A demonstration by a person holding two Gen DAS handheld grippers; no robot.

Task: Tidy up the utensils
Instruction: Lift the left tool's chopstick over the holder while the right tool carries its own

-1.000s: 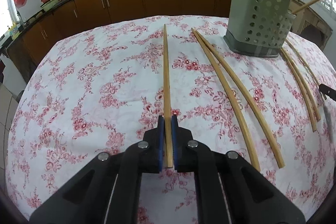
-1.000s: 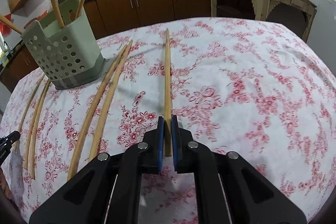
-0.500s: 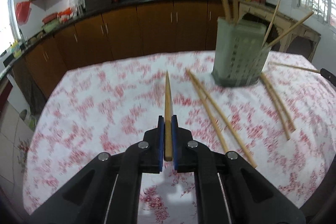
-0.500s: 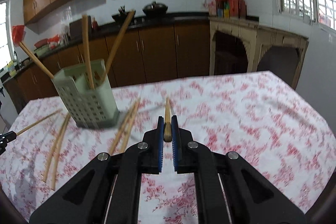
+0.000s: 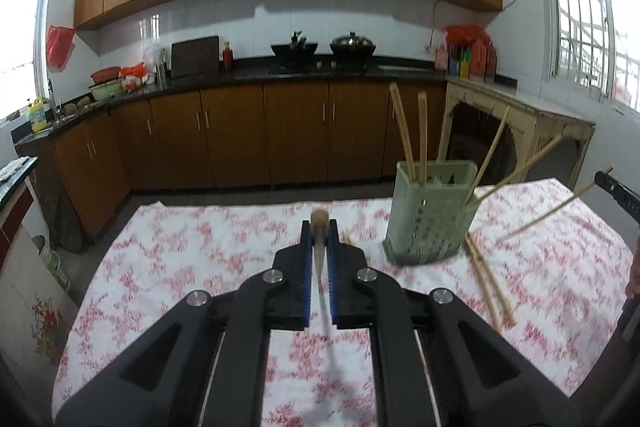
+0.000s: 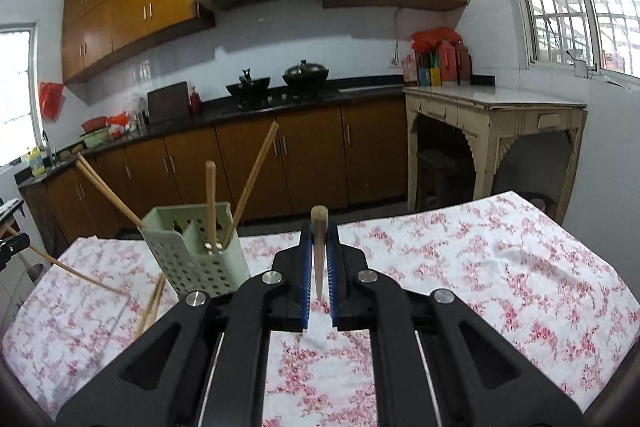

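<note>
My left gripper is shut on a wooden chopstick, held up off the table and seen almost end-on. To its right stands the pale green perforated utensil holder with several chopsticks leaning in it. Two loose chopsticks lie beside the holder. My right gripper is likewise shut on a second chopstick, raised above the cloth. In the right wrist view the holder is to the left, with loose chopsticks in front of it. Each gripper's tip shows at the edge of the other's view.
The table wears a white cloth with red flowers; its far edge drops to the floor. Brown kitchen cabinets and a black counter line the back wall. A cream side table stands at the right.
Both grippers have risen and tipped upward, lifting their chopsticks off the cloth. The views now take in the kitchen wall, and the holder sits lower and farther away.
</note>
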